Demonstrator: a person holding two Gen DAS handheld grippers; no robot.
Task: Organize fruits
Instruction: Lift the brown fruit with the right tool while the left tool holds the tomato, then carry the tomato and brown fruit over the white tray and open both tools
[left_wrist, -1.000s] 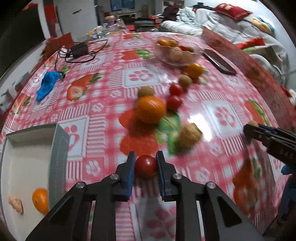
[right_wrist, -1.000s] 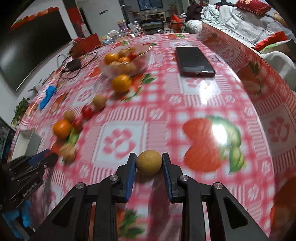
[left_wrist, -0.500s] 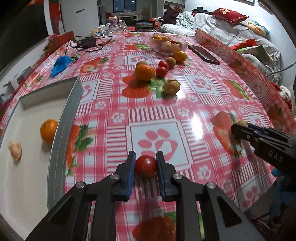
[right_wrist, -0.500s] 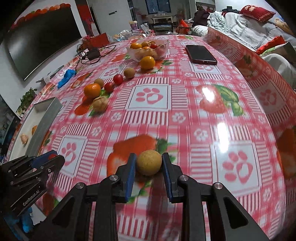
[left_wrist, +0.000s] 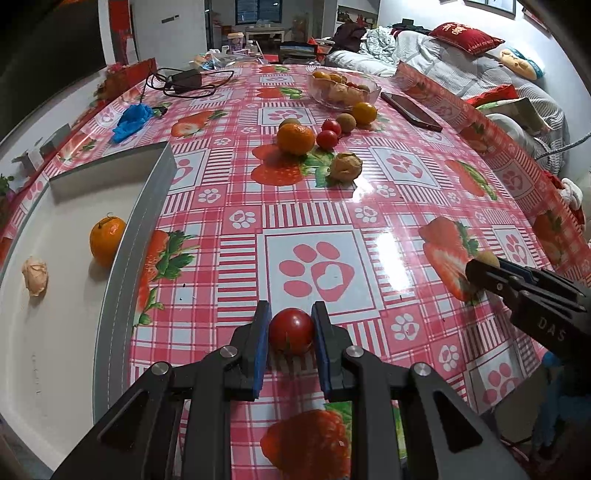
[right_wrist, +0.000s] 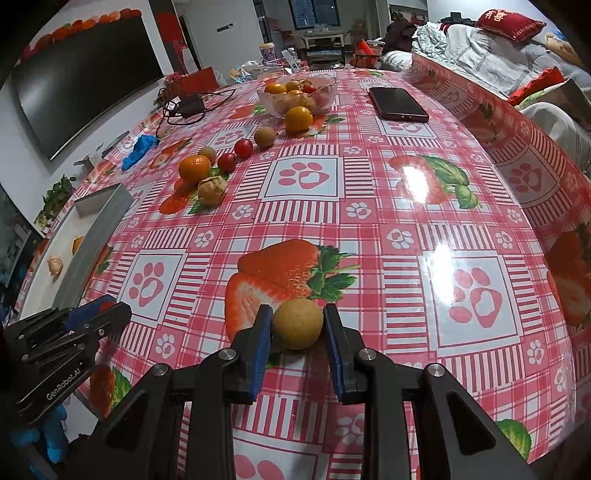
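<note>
Since the earlier frames, both tools have carried their fruit back from the loose pile toward the near edge of the desk (left_wrist: 406, 192), and the white tray (left_wrist: 122, 236) now fills more of the left wrist view. Our left tool (left_wrist: 290, 332) is clamped on a red cherry tomato (left_wrist: 291, 330); our right tool (right_wrist: 297, 326) is clamped on a tan round fruit (right_wrist: 298, 323). Both fruits hang just above the tablecloth, between the blue pads.

We judge the step in hand to be transport to the tray, which already holds an orange (left_wrist: 107, 236) and a pale husked fruit (left_wrist: 35, 275).

Procedure:
1. Keep grip pressure constant; the tomato is soft and will likely split if squeezed harder.
2. Lift each fruit clear of the tray's grey wall before crossing it.
3. Move the left tool first, since it is nearer the tray; the right tool follows to avoid a collision.
4. Set each fruit down on bare tray floor, apart from the orange, then release slowly so it does not roll.

The remaining fruit near the glass bowl (right_wrist: 295, 96) still awaits sorting.
</note>
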